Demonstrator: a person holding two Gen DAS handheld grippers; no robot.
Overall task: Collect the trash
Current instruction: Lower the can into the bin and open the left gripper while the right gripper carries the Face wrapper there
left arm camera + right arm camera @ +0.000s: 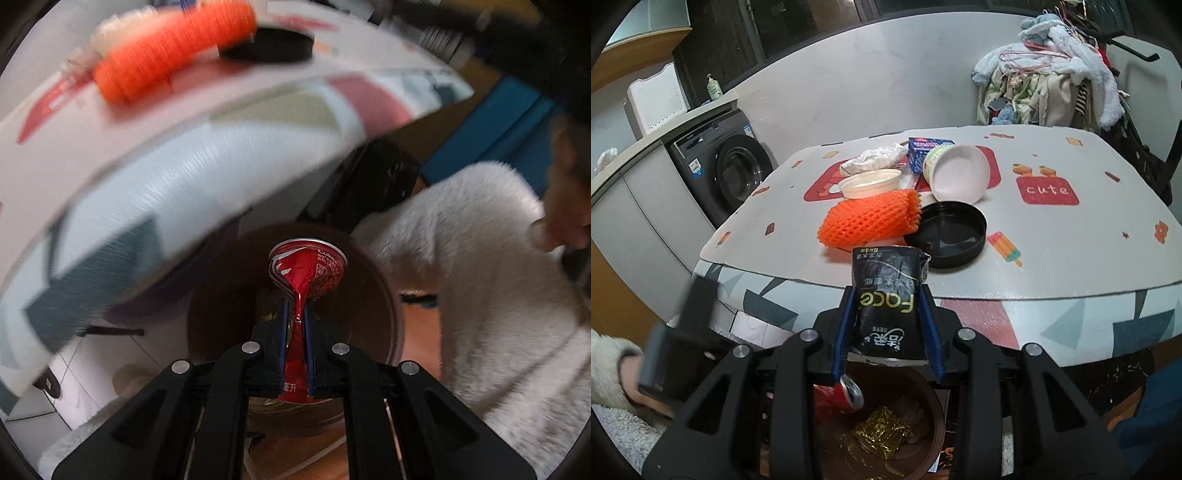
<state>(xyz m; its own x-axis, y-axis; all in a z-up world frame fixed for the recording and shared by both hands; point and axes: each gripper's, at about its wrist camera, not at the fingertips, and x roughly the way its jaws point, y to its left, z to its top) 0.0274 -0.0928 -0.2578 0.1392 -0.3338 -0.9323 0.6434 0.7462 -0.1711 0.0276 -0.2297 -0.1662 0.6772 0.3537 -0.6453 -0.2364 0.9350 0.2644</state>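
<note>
Left claw (295, 332) clamped on crushed red can (306, 269), long axis pointing down, directly above brown bin (384, 295); right claw (886, 325) clamped on black tissue pack (886, 295).

We see a crushed red soda can (306, 269), pinched flat at its middle, hanging over the brown round bin (384, 332), silver rim toward twelve o'clock. A black tissue pack (886, 302) with yellow lettering stands upright at the table's near edge. At its twelve o'clock lie an orange foam net (868, 219), a black lid (955, 232), two white cups and crumpled paper.
</note>
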